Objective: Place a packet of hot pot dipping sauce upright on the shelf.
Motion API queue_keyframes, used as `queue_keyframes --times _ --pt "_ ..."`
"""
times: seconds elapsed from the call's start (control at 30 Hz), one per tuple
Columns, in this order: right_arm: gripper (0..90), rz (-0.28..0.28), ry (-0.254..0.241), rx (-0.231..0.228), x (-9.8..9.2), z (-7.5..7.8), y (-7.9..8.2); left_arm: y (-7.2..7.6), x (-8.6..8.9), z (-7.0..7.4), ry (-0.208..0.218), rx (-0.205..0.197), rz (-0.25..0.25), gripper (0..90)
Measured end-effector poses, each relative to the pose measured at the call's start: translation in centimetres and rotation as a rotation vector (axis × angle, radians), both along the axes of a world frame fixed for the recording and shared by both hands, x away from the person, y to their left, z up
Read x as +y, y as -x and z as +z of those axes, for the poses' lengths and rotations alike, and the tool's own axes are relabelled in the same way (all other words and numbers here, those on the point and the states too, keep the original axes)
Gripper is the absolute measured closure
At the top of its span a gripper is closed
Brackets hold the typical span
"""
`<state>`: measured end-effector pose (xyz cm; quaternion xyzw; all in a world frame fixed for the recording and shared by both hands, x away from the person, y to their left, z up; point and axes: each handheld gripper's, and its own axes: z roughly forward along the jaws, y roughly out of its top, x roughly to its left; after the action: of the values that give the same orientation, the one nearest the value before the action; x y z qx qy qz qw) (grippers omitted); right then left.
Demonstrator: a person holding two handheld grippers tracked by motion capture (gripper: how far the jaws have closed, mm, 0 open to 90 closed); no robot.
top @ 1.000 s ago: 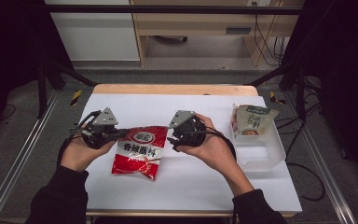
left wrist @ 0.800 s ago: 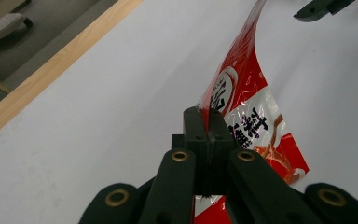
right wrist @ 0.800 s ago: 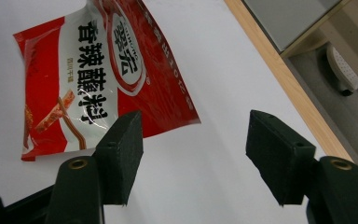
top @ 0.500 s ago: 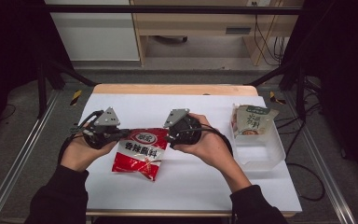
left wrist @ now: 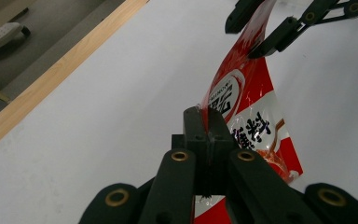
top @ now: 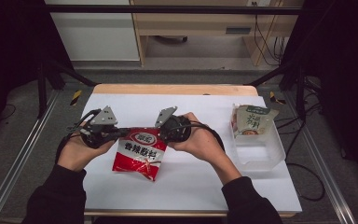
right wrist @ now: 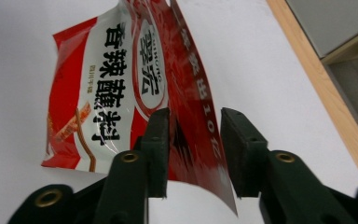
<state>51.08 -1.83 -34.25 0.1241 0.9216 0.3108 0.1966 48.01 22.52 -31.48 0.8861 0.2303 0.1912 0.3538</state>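
While gripping the top left corner of the red seasoning packet (top: 139, 153), clamping tight with the left gripper (left wrist: 206, 135), both jaws pressed flat together on the thin sealed edge in the left gripper view. Holding the packet lifted at its top edge over the white table (top: 214, 186), lower part slanting down toward the person's side in the high view. Straddling the packet's other top corner with the right gripper (right wrist: 195, 140), jaws having just been closing and now standing at a narrow gap, the film passing between the 2 pads. Lying close against the left pad in the right gripper view, the film, with a sliver of space before the right pad; not yet pinching there, as far as can be told. Facing each other across the packet's top edge, the 2 grippers, near but apart. Sitting well apart to the right, a clear plastic bin (top: 261, 154) with 1 green-topped pouch (top: 251, 119) leaning inside.
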Motion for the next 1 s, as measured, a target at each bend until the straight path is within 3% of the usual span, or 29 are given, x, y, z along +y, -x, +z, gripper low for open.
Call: queue_keyframes --times 0.33,0.43,0.53,0.63,0.8,1.0 --pt "89.8 0.039 0.024 0.023 0.9 0.0 0.0 -0.1 0.2 -0.2 0.010 0.006 0.013 90.0" --pt "90.0 0.031 0.042 0.022 1.0 0.1 0.1 -0.2 0.4 -0.5 0.030 0.011 0.035 76.7" --pt "90.0 0.027 0.048 0.017 1.2 0.3 0.0 -0.4 0.7 -1.2 0.062 0.010 0.090 49.7" --pt "90.0 0.020 0.053 0.012 1.3 0.4 -0.1 -0.4 1.1 -1.6 0.072 0.007 0.105 35.5" --pt "90.0 0.018 0.045 0.003 1.1 1.1 -0.4 0.0 2.4 -3.2 0.075 0.016 0.151 24.1" --pt "90.0 0.017 0.047 -0.013 0.7 2.4 -0.2 0.6 4.0 -5.1 0.084 0.026 0.197 18.9"
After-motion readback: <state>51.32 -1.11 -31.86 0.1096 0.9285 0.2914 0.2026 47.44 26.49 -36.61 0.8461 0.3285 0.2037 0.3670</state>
